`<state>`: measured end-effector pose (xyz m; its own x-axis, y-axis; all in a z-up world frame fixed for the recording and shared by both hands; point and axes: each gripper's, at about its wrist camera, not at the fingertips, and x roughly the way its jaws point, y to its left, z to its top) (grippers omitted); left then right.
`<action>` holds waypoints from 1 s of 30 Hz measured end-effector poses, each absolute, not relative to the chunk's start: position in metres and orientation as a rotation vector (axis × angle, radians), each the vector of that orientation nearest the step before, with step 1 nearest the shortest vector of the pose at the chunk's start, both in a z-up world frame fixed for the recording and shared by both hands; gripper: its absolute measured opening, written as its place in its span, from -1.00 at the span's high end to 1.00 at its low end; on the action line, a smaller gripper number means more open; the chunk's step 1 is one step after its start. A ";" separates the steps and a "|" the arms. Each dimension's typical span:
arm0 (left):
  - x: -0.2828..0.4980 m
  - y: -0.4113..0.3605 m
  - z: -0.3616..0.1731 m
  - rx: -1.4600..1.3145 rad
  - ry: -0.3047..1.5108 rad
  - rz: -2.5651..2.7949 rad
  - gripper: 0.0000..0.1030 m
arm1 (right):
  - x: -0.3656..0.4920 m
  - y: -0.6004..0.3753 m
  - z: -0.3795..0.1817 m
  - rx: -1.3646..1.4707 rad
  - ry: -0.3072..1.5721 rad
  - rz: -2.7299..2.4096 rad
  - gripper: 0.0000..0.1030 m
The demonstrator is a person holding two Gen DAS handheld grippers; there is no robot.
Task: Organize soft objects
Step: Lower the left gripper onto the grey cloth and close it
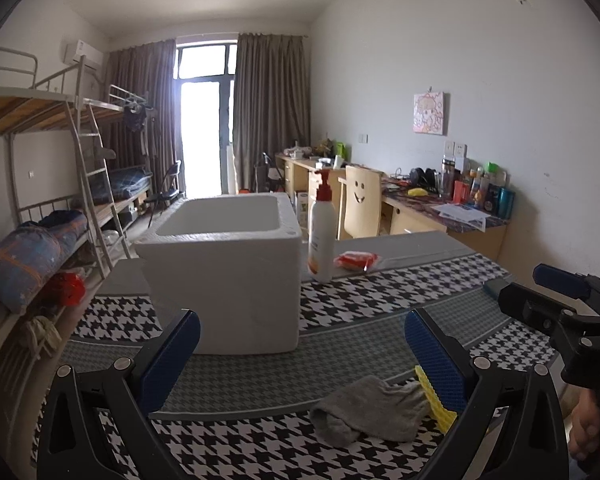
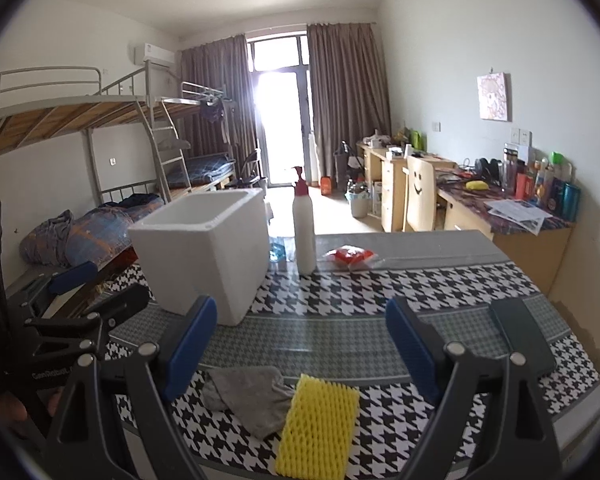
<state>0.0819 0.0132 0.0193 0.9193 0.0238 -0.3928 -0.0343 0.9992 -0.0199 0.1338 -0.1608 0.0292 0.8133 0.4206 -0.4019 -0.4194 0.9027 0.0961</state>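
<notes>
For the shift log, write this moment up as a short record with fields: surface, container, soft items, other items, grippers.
surface: table with houndstooth cloth
container: white foam box, open top, nothing visible inside
soft items: grey cloth and yellow foam net, near edge, touching
other items: pump bottle upright beside box; red packet; dark flat object at right
left gripper: open, empty, above cloth
right gripper: open, empty, above foam net

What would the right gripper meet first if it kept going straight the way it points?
Probably the yellow foam net lying just below the open right gripper, beside the grey cloth; depth is uncertain.
</notes>
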 end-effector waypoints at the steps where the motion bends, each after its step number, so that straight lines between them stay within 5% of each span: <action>1: 0.083 0.013 0.018 -0.025 0.407 0.030 -0.98 | 0.133 -0.162 0.028 0.004 0.431 0.445 -0.73; 30: 0.110 -0.012 -0.026 0.000 0.581 -0.056 -0.98 | 0.131 -0.185 -0.019 0.016 0.562 0.375 -0.73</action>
<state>0.1100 -0.0115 -0.0258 0.8345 -0.0528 -0.5485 0.0527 0.9985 -0.0159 0.1311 -0.1848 -0.0191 0.7806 0.3514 -0.5169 -0.3429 0.9322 0.1159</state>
